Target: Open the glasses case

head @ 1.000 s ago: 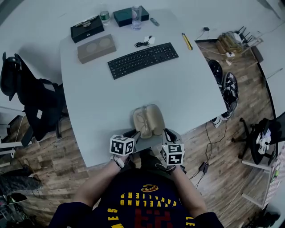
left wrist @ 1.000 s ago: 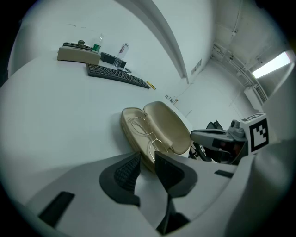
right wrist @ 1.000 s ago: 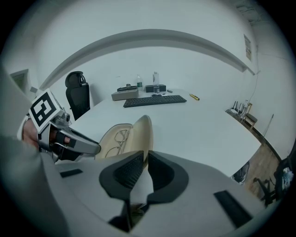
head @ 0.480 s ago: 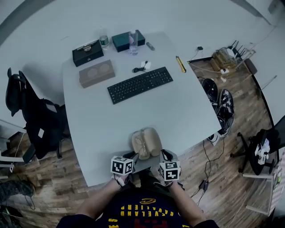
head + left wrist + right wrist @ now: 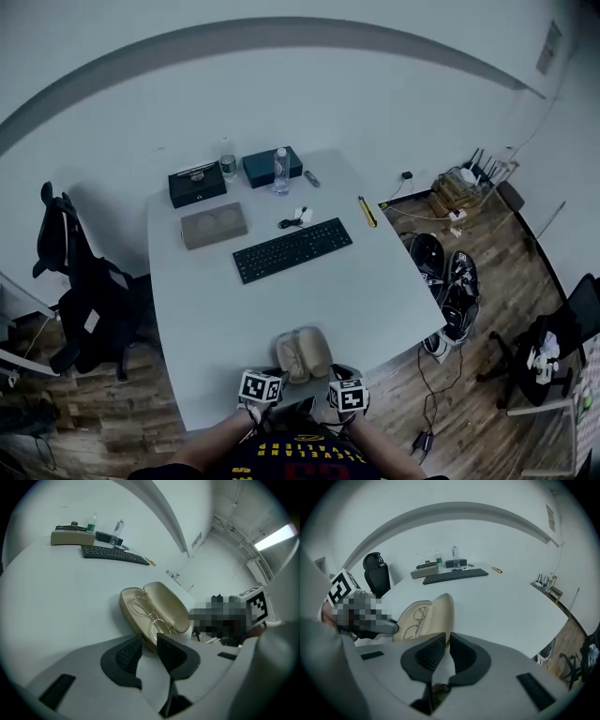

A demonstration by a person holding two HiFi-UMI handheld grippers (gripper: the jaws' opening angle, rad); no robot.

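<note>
The beige glasses case lies open near the front edge of the white table, its lid folded back flat. Thin wire-framed glasses rest in its left half. In the right gripper view the case shows with the glasses in it. My left gripper sits just in front of the case's near left end, jaws open and nothing between them. My right gripper sits at the case's near right end, jaws shut on nothing.
Farther back on the table are a black keyboard, a tan box, a black box, a dark box, a water bottle and a yellow tool. A black chair stands at the left; shoes and cables lie on the floor at the right.
The head view has tipped up and takes in more of the room, so everything looks smaller. Both grippers stay beside the open case at the table's front edge.
</note>
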